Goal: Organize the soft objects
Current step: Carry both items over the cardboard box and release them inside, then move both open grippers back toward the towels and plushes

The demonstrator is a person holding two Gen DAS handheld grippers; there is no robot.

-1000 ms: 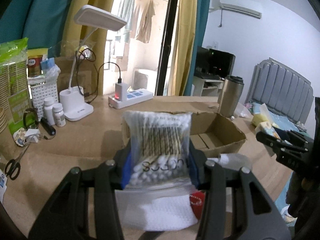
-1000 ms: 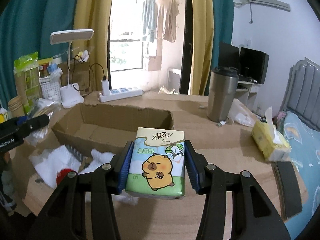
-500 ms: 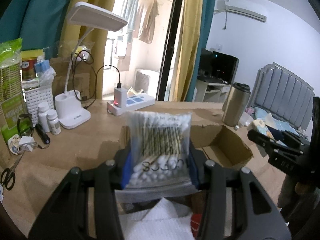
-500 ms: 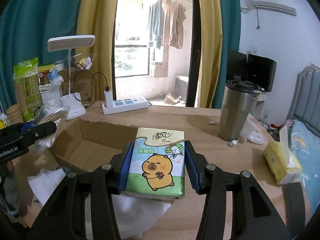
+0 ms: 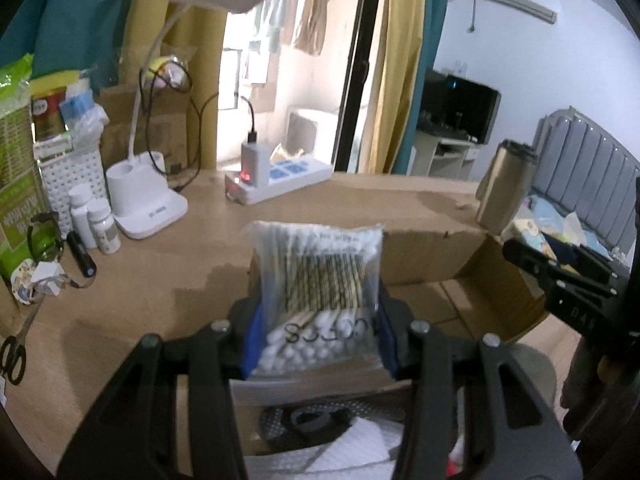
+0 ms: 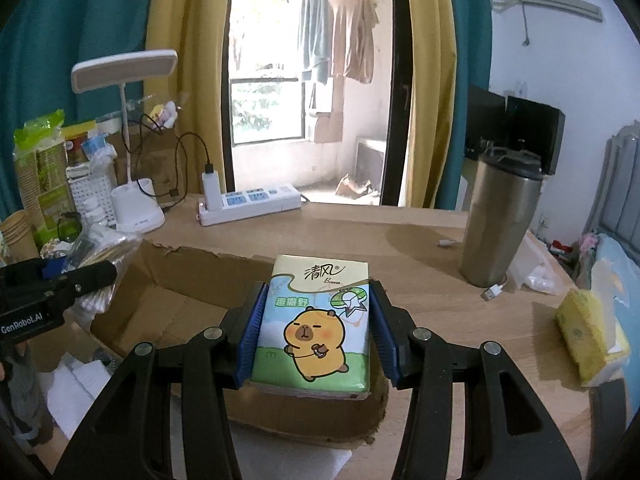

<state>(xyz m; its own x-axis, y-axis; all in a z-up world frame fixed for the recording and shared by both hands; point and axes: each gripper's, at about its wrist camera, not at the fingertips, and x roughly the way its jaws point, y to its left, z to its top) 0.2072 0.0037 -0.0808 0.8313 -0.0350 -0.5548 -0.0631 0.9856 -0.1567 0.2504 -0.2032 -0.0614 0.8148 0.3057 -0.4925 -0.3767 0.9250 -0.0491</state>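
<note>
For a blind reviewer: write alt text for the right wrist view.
The right gripper clamps an upright tissue pack printed with a cartoon capybara, above an open cardboard box on a wooden desk. At left, the left gripper holds a bag of cotton swabs; a steel tumbler stands at right.

Cardboard box (image 6: 168, 300) mid-desk; lamp (image 6: 136, 208) and power strip (image 6: 252, 202) behind (strip right of lamp); tumbler (image 6: 500, 220) right of box.
</note>
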